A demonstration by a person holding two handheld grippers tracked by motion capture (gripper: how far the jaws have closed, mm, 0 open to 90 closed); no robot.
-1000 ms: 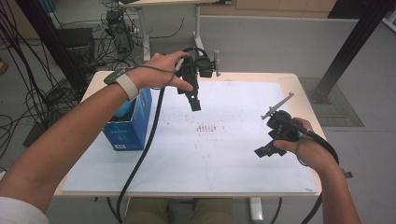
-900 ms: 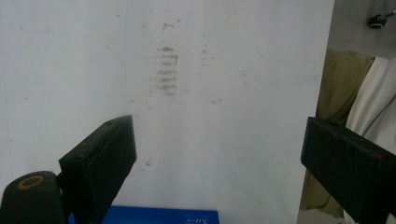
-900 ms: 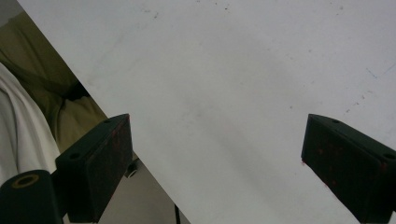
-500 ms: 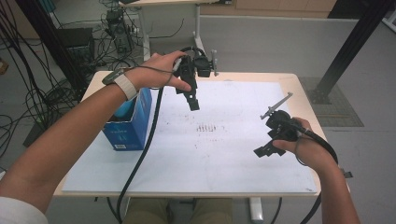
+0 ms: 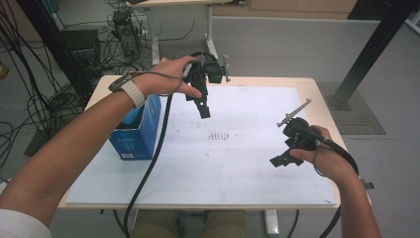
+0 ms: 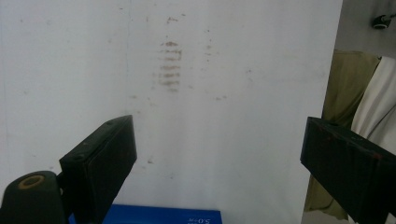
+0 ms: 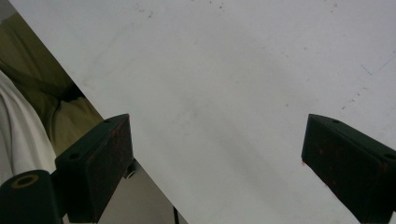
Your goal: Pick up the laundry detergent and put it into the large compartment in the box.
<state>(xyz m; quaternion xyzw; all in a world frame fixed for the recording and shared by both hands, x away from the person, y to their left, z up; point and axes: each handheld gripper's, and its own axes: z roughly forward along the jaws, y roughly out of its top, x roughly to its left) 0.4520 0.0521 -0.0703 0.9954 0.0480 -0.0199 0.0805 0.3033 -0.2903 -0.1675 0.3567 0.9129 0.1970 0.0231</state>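
We see two hand-held grippers over a worktop covered by a white sheet. Both have nothing between their jaws.

The left hand-held gripper hangs above the far part of the sheet, and its jaws point down and back toward the person. In the left gripper view its two black jaws stand wide apart with only white sheet between them. The right hand-held gripper hangs over the near right part of the sheet. In the right gripper view its jaws stand wide apart too, and they hold nothing.

The nearest thing to work with is one blue box. It stands on the left side of the worktop, just beside the left arm and below it. From the left hand-held gripper the box lies to the left and a bit nearer to the person. In the left gripper view a blue strip of the box peeks in at the bottom, under the jaws. The box stands upright, with its open top up. The left hand-held gripper is much nearer to it. The right one is well apart, across the whole sheet.

We think the left one would have to swing left and go down to reach the box.

We count two hand-held grippers, one blue box, one white sheet and one small patch of brown marks in the middle of the sheet.
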